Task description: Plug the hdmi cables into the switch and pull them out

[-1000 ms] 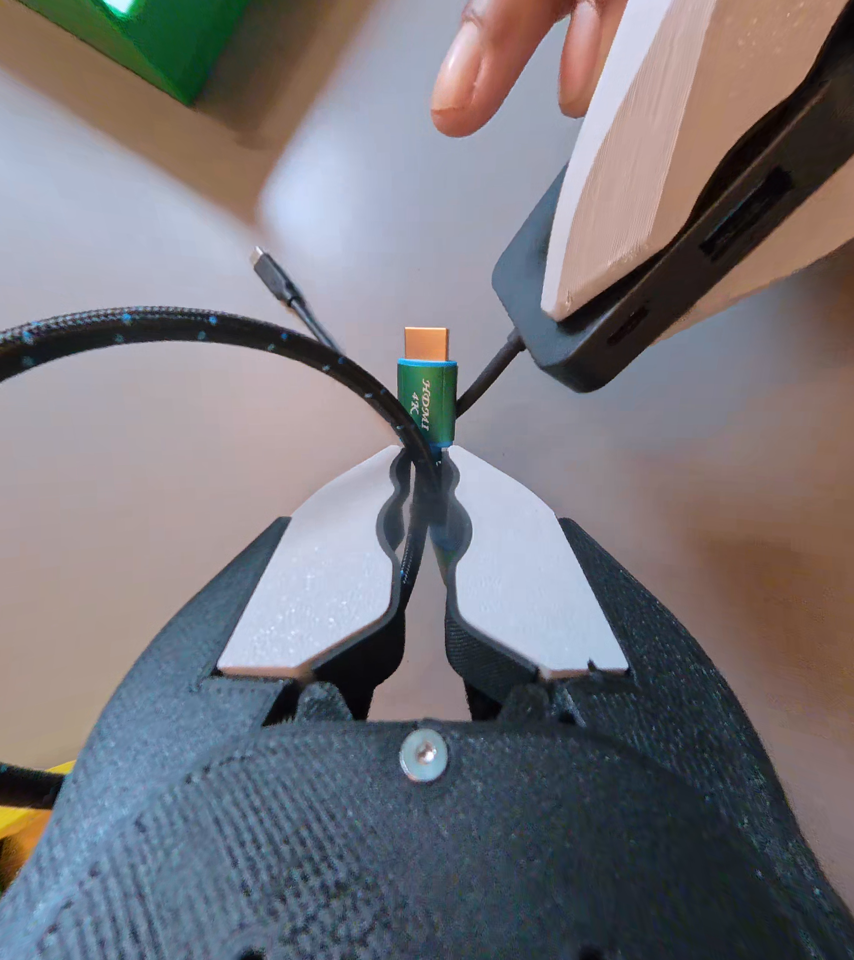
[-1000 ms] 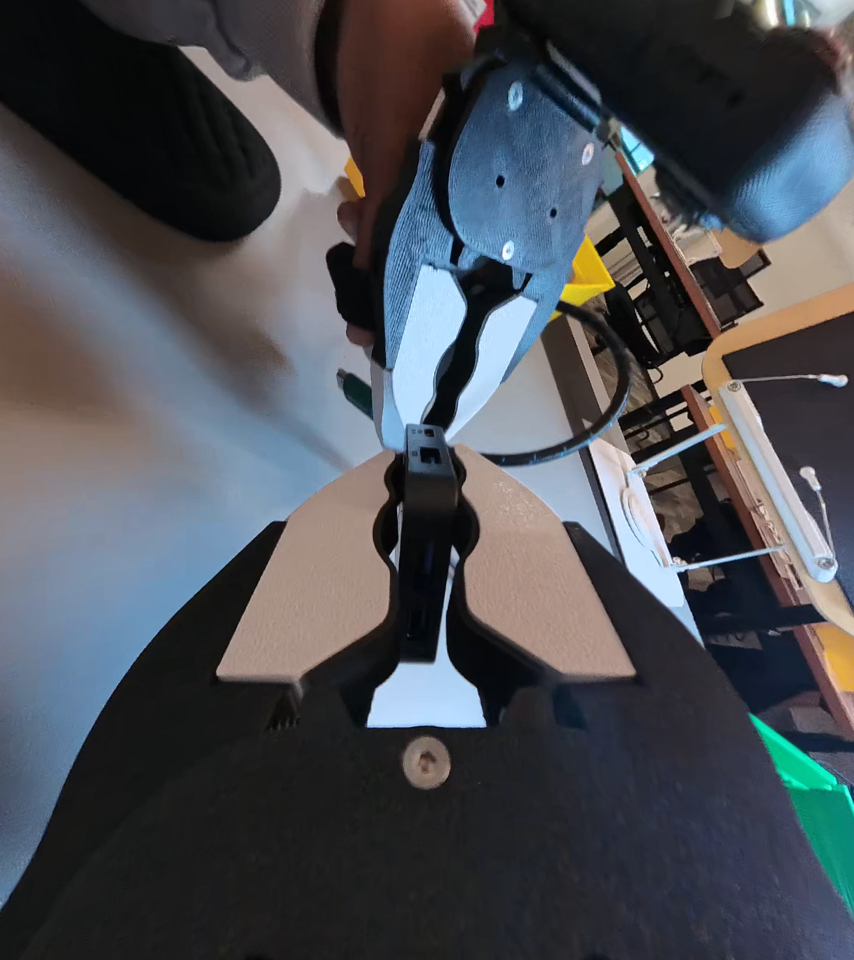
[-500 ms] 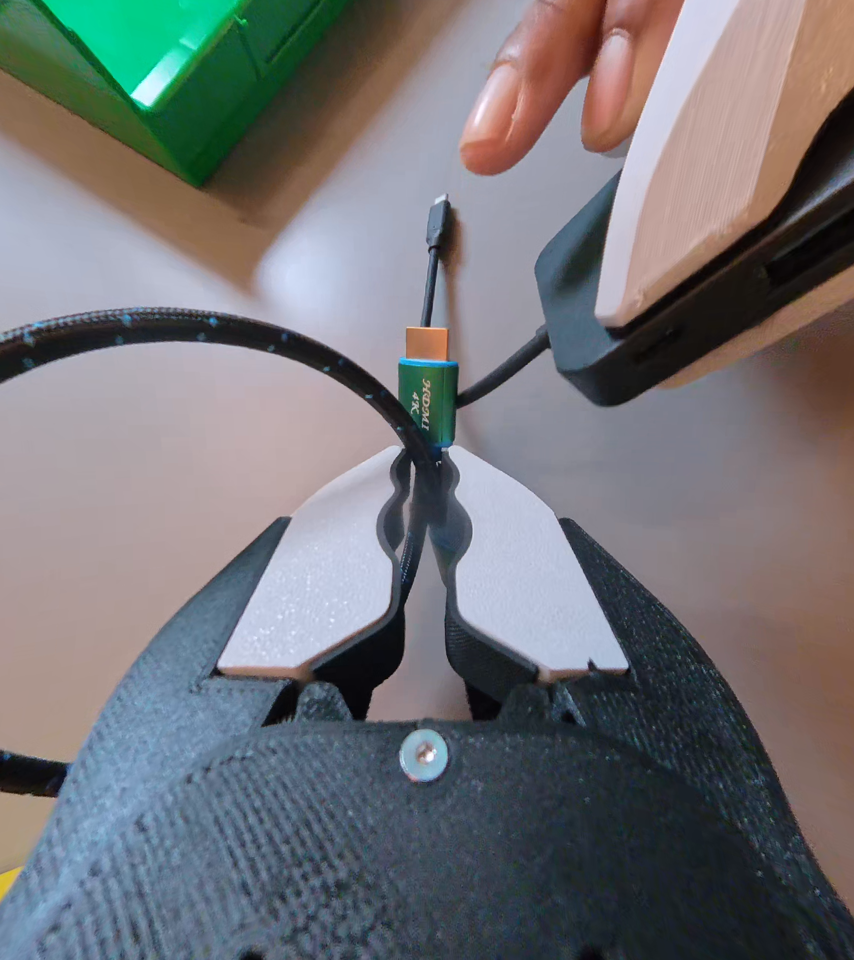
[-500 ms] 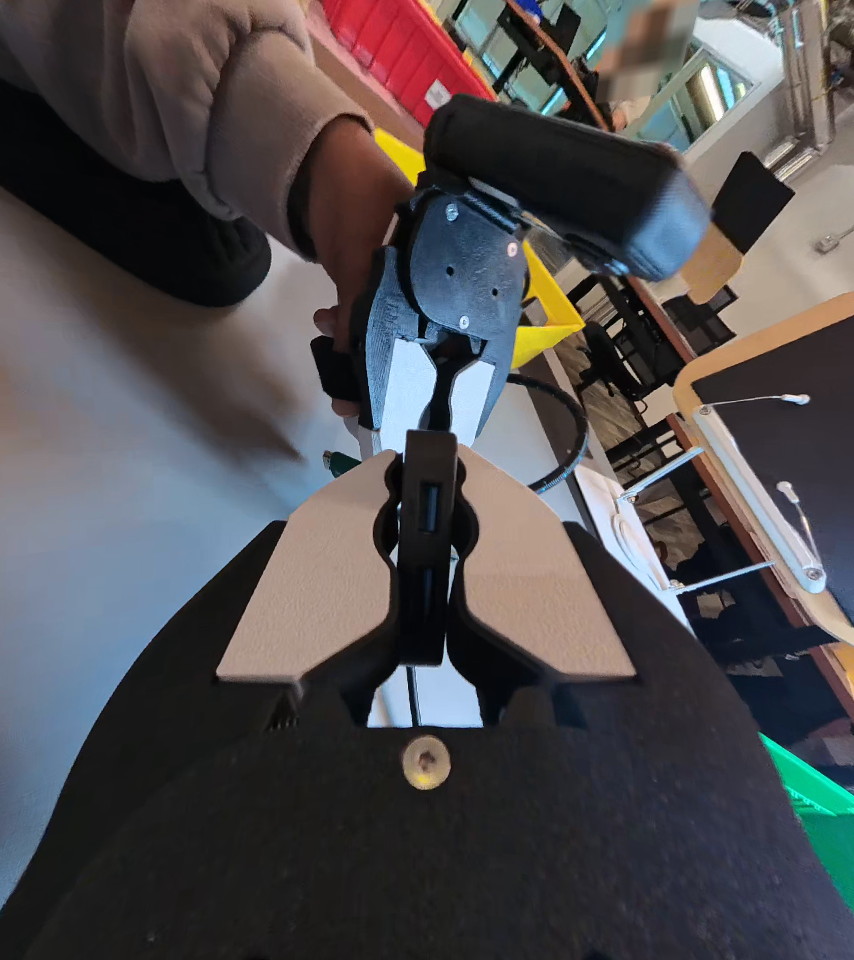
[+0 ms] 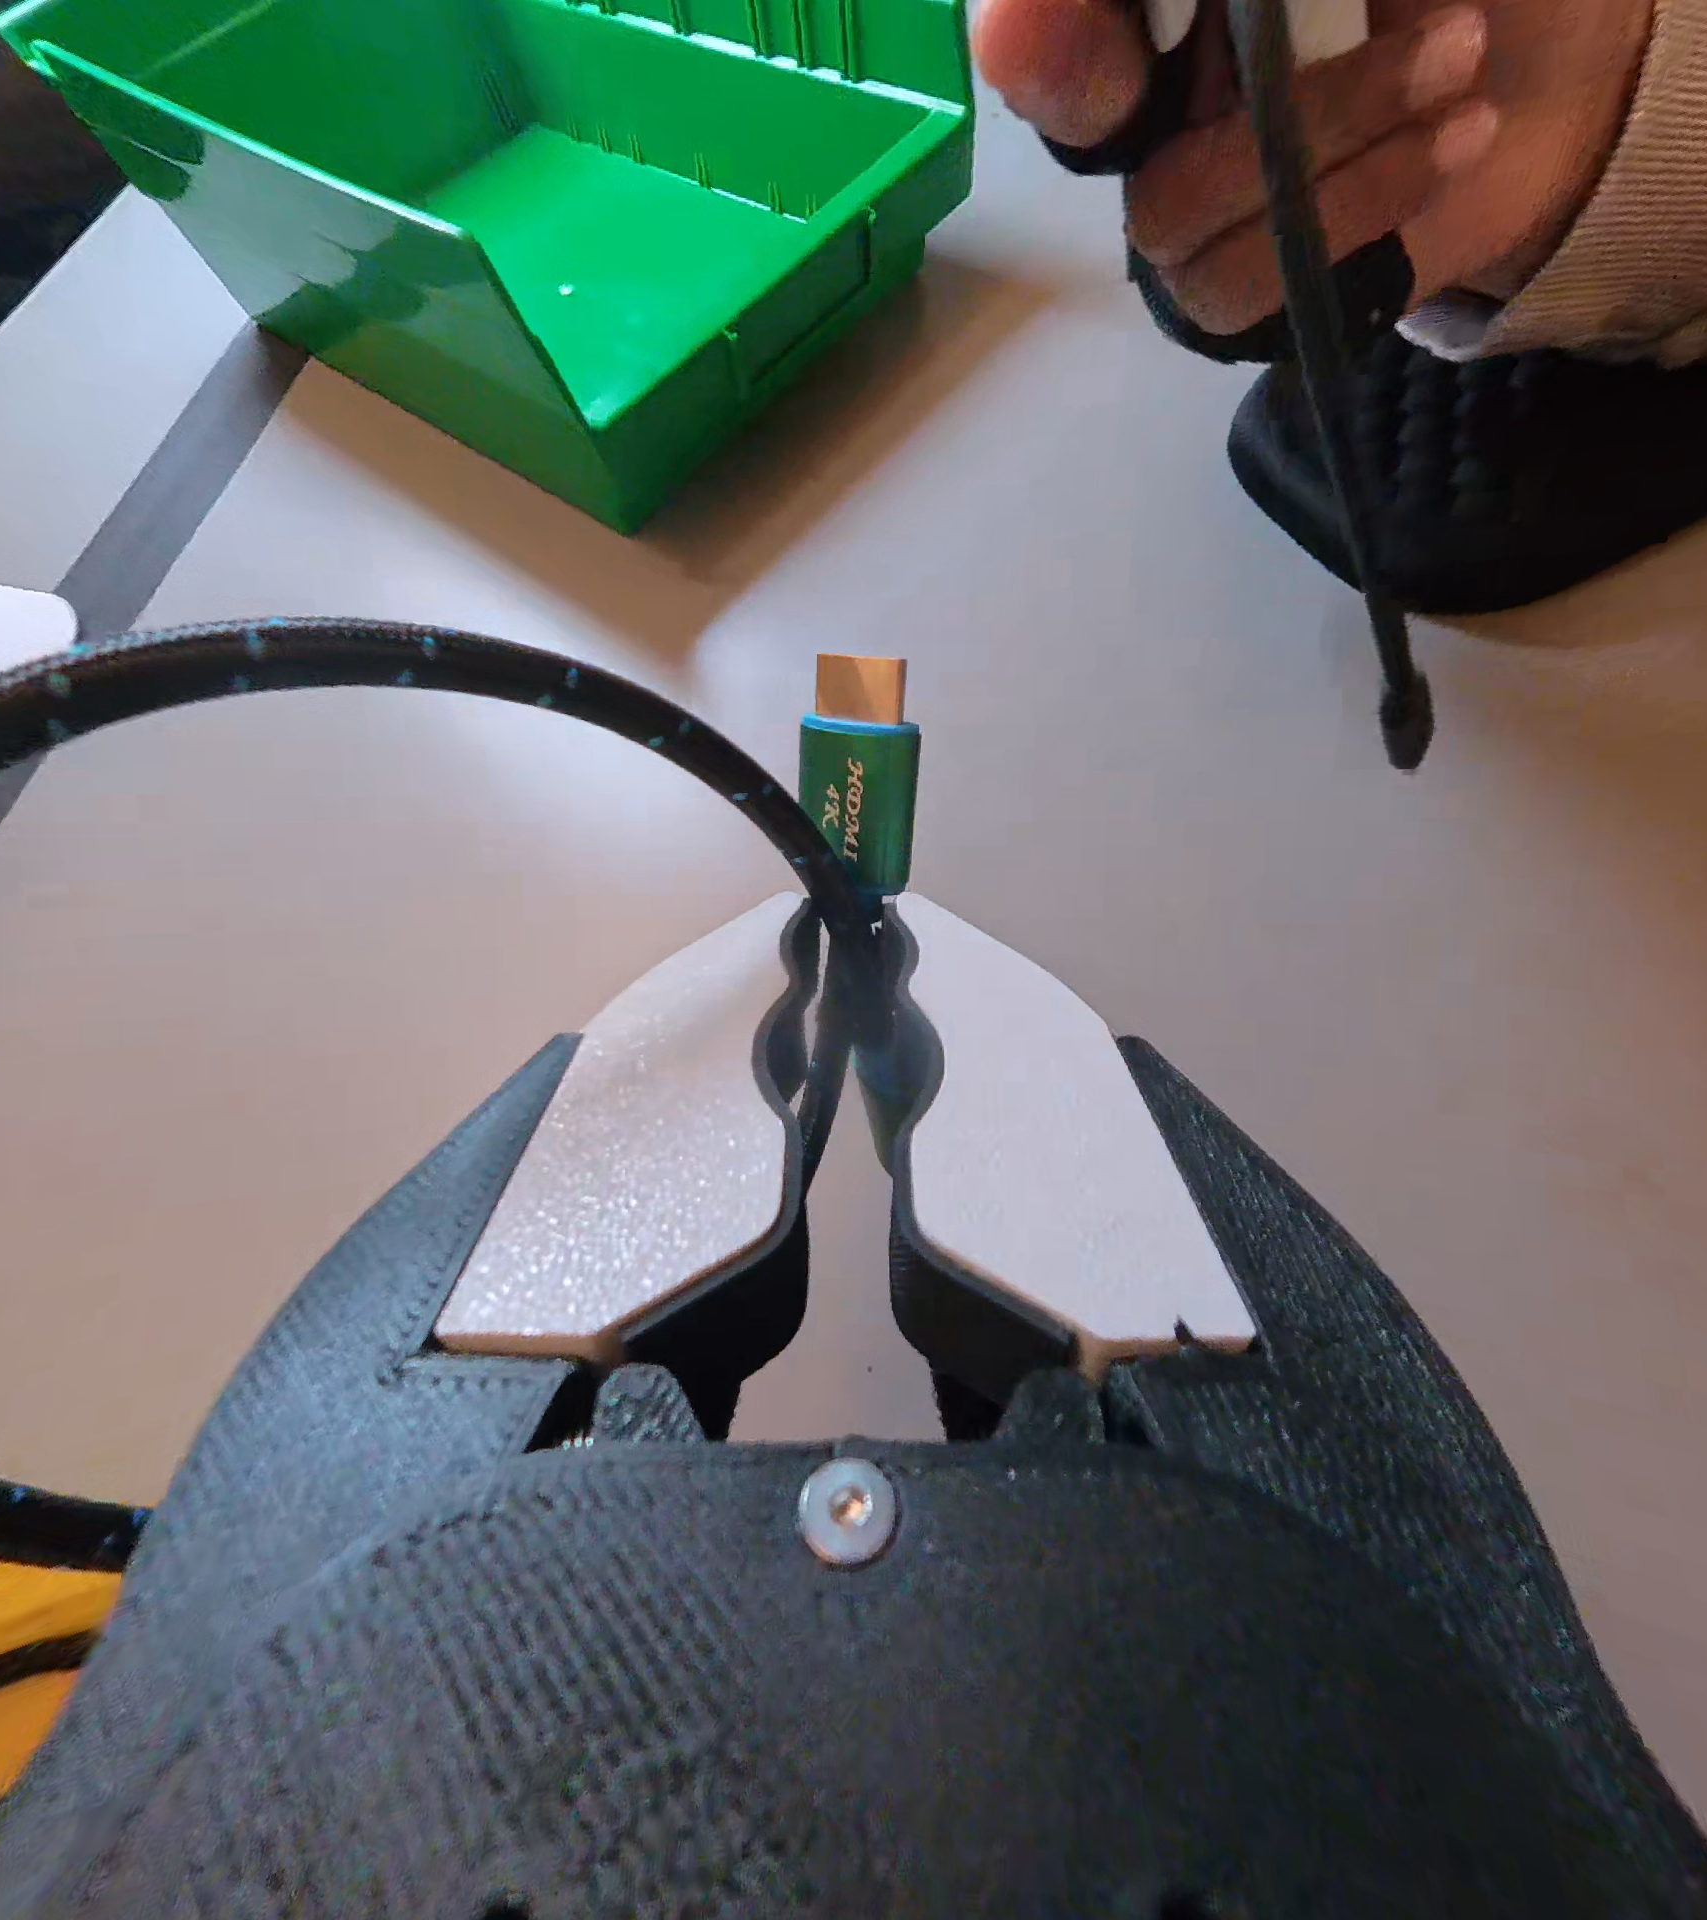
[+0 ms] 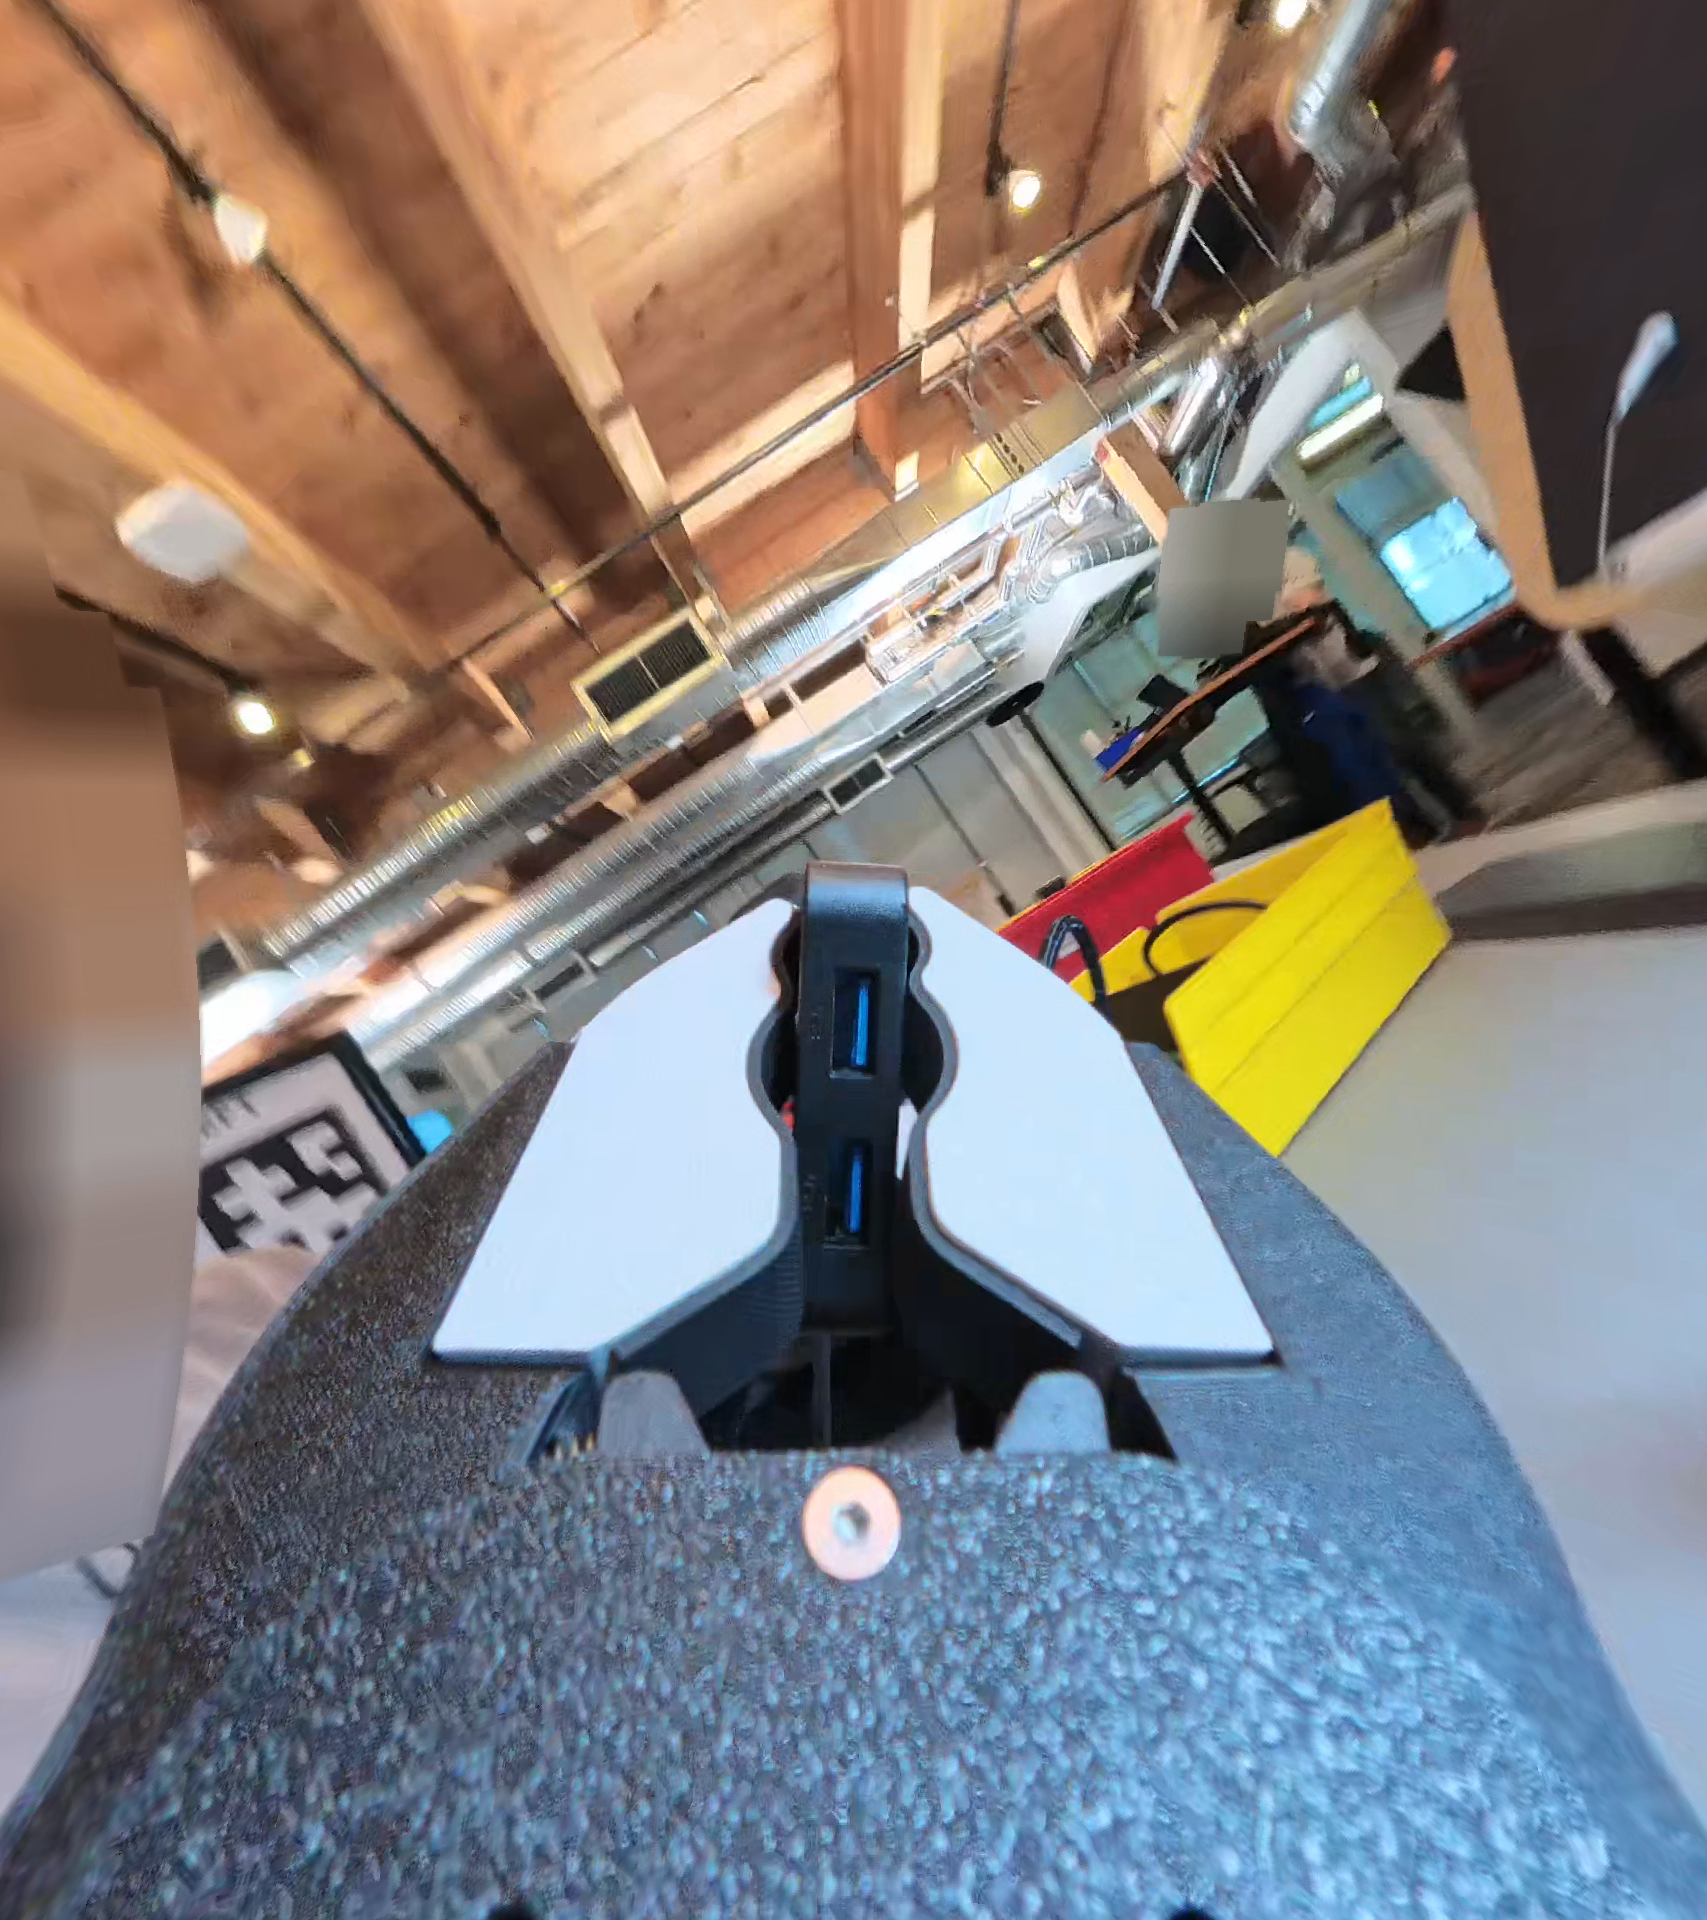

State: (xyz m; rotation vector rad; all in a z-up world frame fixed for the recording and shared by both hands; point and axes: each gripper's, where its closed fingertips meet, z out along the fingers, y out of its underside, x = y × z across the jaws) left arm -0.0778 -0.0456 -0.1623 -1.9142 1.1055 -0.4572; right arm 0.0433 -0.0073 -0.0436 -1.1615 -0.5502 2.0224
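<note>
Pinching HDMI plug [image 5: 859, 805] upright, left gripper [image 5: 847, 920]

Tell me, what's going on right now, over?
Left gripper shut on HDMI cable, gold plug up. Right gripper shut on black switch, tilted toward ceiling. Plug and switch apart, not mated. Nothing between; green bin off aside.

This is an open workshop or lab in an industrial loft: the right wrist view shows a wooden beam ceiling [image 6: 537, 343] with exposed metal ducts [image 6: 683, 748], track lights [image 6: 1023, 189] and a vent grille [image 6: 646, 665]. Plastic parts bins point the same way, a yellow bin [image 6: 1296, 966] and a red bin [image 6: 1109, 904] on the pale worktop [image 6: 1555, 1195], and a green bin [image 5: 558, 239] in the left wrist view. A black-and-white marker board [image 6: 298, 1153] and standing desks [image 6: 1202, 717] fill the background.
</note>
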